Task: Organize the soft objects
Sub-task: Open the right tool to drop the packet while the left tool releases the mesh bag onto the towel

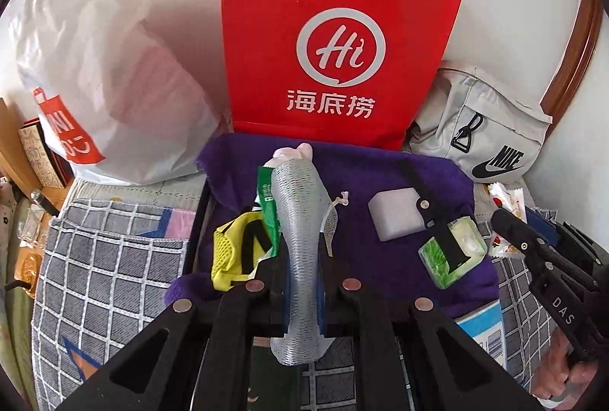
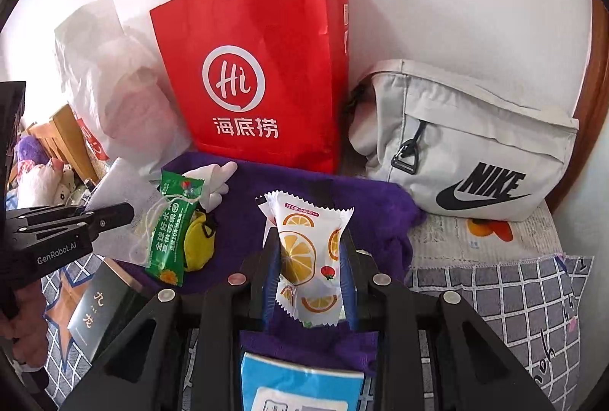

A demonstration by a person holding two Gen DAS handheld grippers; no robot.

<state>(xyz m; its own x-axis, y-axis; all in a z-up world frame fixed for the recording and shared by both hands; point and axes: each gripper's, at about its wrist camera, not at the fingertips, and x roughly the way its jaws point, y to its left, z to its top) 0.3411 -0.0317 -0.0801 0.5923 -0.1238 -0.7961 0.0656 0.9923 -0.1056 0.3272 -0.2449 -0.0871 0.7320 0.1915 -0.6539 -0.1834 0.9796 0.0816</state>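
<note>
The left gripper (image 1: pixel 300 281) pinches a grey mesh pouch (image 1: pixel 300 239), its long axis running along the fingers; the right gripper (image 2: pixel 310 270) clamps an upright orange-printed white snack packet (image 2: pixel 308 258).

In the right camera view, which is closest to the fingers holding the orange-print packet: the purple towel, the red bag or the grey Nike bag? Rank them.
1. Purple towel: directly under the packet.
2. Red bag: upright behind the towel.
3. Nike bag: back right; too close to the red bag to call firmly.

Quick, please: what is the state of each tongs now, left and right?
Left tongs: closed, holding the grey mesh pouch.
Right tongs: closed, holding the orange-print snack packet.
</note>
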